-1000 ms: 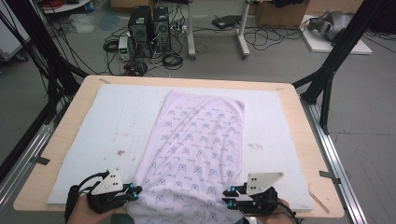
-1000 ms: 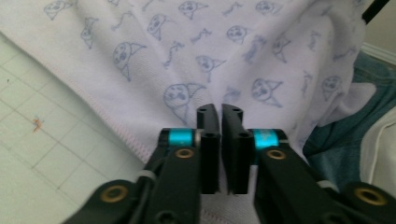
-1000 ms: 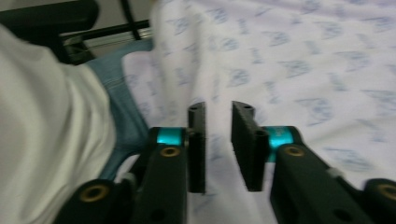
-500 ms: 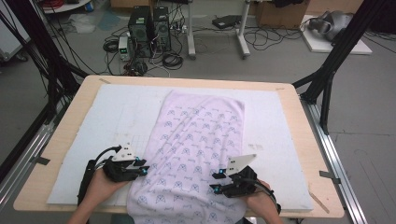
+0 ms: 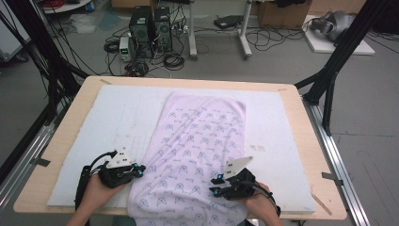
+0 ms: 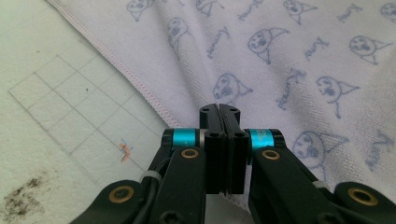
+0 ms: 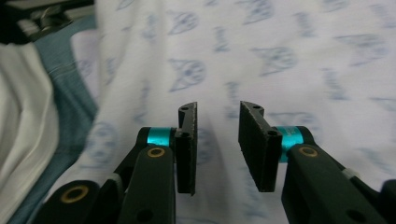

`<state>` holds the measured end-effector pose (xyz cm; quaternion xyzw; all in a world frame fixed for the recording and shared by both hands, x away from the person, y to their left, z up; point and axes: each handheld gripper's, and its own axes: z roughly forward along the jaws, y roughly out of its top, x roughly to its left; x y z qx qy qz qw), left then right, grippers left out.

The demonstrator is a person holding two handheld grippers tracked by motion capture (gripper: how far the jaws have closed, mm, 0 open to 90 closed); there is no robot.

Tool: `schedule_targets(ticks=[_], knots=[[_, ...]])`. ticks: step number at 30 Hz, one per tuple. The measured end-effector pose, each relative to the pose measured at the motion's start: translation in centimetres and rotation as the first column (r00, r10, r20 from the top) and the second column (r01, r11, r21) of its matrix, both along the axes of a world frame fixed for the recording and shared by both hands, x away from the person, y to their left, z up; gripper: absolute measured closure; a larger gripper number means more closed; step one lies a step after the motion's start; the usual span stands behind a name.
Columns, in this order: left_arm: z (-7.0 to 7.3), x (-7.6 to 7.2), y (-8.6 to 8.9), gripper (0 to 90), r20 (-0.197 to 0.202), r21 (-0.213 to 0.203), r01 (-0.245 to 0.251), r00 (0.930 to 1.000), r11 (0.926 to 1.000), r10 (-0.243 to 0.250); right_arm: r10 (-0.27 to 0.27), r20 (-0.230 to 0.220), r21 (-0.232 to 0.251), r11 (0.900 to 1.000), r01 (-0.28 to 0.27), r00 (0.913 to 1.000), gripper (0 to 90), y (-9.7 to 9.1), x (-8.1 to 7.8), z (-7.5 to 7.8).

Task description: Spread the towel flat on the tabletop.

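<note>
Towel [image 5: 197,150] between left gripper [image 5: 139,170] and right gripper [image 5: 214,184]

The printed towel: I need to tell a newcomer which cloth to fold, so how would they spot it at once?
Find the wooden table covered by a white mat. Along the mat's middle, running from the far side to the near edge, lies the printed towel. It is pale lilac with small blue-grey cartoon figures all over and a stitched pinkish hem, unlike the plain mat beneath it.
</note>
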<state>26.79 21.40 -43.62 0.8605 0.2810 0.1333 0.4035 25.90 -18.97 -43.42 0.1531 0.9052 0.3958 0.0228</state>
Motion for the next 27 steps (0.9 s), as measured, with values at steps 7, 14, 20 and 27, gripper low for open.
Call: schedule_targets(ticks=[7, 14, 20, 27], knots=[[-0.6, 2.4, -0.9, 67.7, -0.032, 0.036, -0.028, 0.9991, 0.999, 0.029, -0.063, 0.004, -0.001, 0.998, 0.063, 0.998, 62.9, -0.9, 2.0, 0.8], [-0.2, 1.2, -0.7, 88.4, 0.021, 0.057, -0.05, 0.9986, 0.9971, 0.049, -0.013, -0.008, -0.033, 0.9994, 0.013, 0.9999, 87.3, -0.1, 1.7, -0.7], [0.7, -1.0, 0.4, 88.5, 0.038, 0.032, -0.05, 0.998, 0.9982, 0.049, 0.036, -0.014, -0.005, 0.9993, -0.037, 0.9992, 88.5, 0.0, 0.6, -0.1], [2.2, -5.0, 1.6, 88.5, 0.032, -0.005, -0.014, 0.9994, 0.9999, 0.015, 0.127, -0.044, 0.048, 0.991, -0.125, 0.9909, 88.0, -0.4, -2.5, 1.5]])
